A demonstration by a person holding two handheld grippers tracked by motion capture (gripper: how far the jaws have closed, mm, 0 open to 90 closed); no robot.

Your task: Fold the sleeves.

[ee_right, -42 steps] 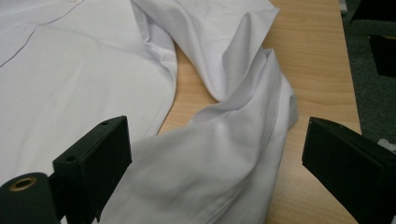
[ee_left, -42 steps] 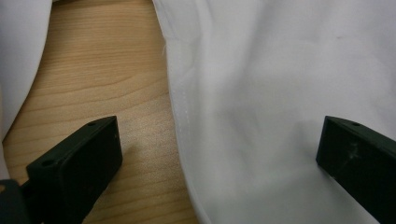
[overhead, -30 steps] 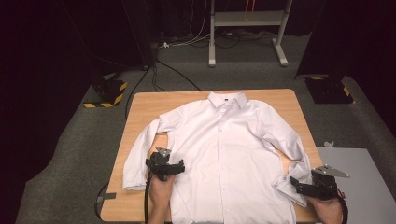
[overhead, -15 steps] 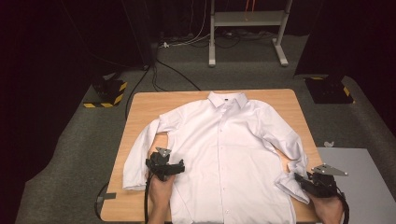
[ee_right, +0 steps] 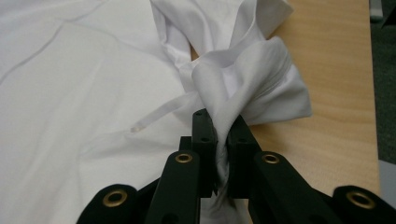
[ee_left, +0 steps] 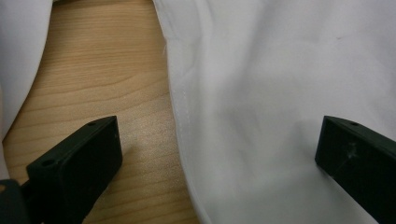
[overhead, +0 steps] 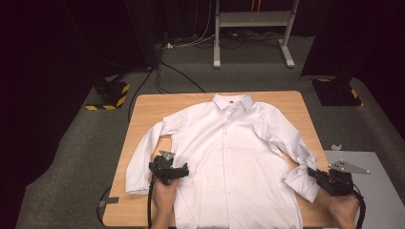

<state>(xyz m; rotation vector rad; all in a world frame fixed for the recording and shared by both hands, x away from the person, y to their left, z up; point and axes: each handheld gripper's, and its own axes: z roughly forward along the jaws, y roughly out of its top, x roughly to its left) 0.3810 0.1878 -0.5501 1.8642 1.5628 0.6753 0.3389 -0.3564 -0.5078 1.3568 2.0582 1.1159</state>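
White dress shirt (overhead: 234,162) lies flat, front up, on the wooden table (overhead: 143,107), collar at the far edge. Right gripper (overhead: 319,177) has just closed its jaws on the bunched sleeve cuff (ee_right: 243,88), lifting it slightly. Left gripper (overhead: 177,171) hovers by the shirt's side seam, jaws wide apart.

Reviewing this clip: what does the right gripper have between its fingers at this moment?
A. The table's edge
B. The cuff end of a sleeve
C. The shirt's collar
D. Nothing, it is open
B: in the right gripper view the right gripper is pinched shut on the bunched sleeve cuff of the white shirt.
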